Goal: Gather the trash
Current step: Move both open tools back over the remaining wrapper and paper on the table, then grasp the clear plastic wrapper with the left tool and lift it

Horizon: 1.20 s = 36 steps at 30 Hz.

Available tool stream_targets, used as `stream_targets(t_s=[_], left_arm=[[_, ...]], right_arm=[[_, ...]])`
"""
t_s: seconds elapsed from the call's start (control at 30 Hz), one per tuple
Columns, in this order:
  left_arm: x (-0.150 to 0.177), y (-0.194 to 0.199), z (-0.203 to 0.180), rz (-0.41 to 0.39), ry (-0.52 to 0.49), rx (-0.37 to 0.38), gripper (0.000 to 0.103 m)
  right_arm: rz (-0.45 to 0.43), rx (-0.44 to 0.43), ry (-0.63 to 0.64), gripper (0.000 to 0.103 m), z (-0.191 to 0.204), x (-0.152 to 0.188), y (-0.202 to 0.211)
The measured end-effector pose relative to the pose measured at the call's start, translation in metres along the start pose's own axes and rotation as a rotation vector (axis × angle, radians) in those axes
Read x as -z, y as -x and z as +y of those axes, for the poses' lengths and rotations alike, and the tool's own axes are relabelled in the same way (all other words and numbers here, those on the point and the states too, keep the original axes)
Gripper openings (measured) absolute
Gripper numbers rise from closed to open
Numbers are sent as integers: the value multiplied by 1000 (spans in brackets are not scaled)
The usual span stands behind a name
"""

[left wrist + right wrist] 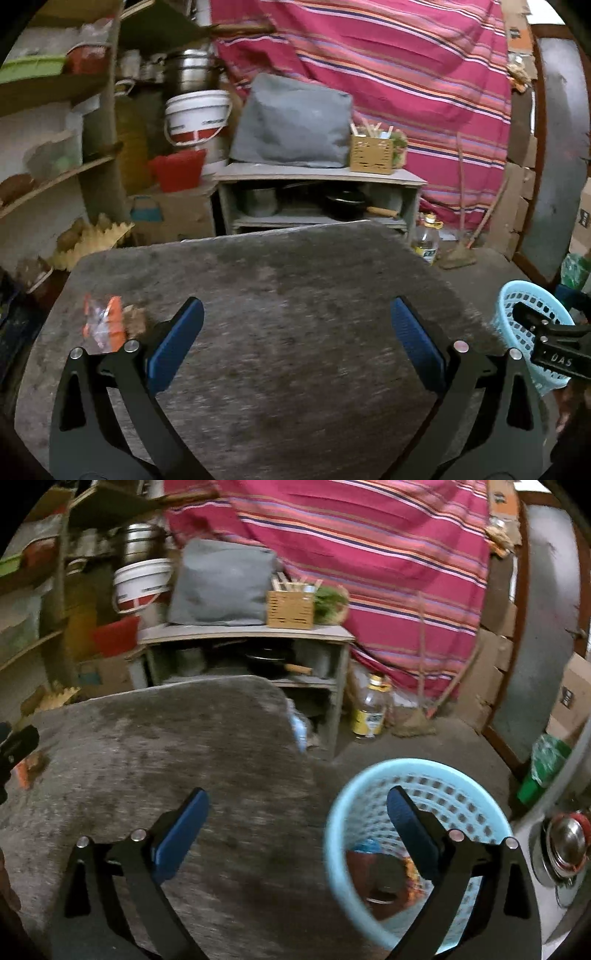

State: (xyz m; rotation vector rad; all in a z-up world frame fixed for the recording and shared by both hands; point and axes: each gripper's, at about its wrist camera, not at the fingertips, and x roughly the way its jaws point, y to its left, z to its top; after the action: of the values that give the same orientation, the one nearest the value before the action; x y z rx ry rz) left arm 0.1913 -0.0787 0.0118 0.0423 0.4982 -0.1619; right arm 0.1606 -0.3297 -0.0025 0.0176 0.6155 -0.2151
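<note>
Scanning grey table (280, 295) for leftover trash: orange-and-clear wrapper (103, 325) plus brown scrap (135, 318) lie lower left in left wrist view, just left of left gripper (295, 328). Wrapper long axis roughly vertical in frame. Left gripper jaws spread, nothing between; nearer hand by far. Right gripper (297, 819) jaws spread, empty, straddling table edge and blue basket (343, 812) at lower right, trash inside. Tabletop otherwise open; wrapper near left table edge.
</note>
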Motion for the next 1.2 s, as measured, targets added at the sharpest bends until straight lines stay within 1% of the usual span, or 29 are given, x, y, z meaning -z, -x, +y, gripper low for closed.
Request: stream_targets(t_s=[0.17, 0.27, 0.37, 0.43, 0.53, 0.6, 0.67, 0.77, 0.9, 0.97, 1.07, 1.2], left_arm=[[6, 2, 41, 1, 2, -73, 98], [11, -1, 67, 14, 17, -105, 98], [15, -5, 91, 36, 8, -147, 98], [18, -9, 105, 55, 18, -157, 98], [23, -13, 125, 87, 43, -138, 98], [25, -14, 136, 91, 42, -165, 98], [28, -14, 144, 91, 40, -189, 98], [32, -17, 159, 102, 67, -214, 98], [38, -21, 177, 105, 132, -203, 98], [38, -24, 182, 118, 147, -204, 98], [41, -31, 184, 130, 133, -243, 98], [46, -44, 186, 168, 116, -245, 98]], right_arm=[[16, -38, 18, 96, 34, -2, -11], [30, -62, 15, 96, 49, -2, -19], [42, -89, 6, 97, 65, -3, -27], [53, -107, 2, 97, 76, -3, -33], [73, -125, 7, 97, 93, -4, -43], [83, -131, 18, 97, 102, -3, -48], [94, -129, 25, 97, 108, -2, -52], [106, -132, 22, 97, 113, -4, -58], [118, -141, -2, 98, 116, -5, -64], [128, -135, -8, 98, 117, -5, -67], [133, -138, -13, 98, 120, -6, -70], [115, -138, -32, 98, 120, -6, -72]])
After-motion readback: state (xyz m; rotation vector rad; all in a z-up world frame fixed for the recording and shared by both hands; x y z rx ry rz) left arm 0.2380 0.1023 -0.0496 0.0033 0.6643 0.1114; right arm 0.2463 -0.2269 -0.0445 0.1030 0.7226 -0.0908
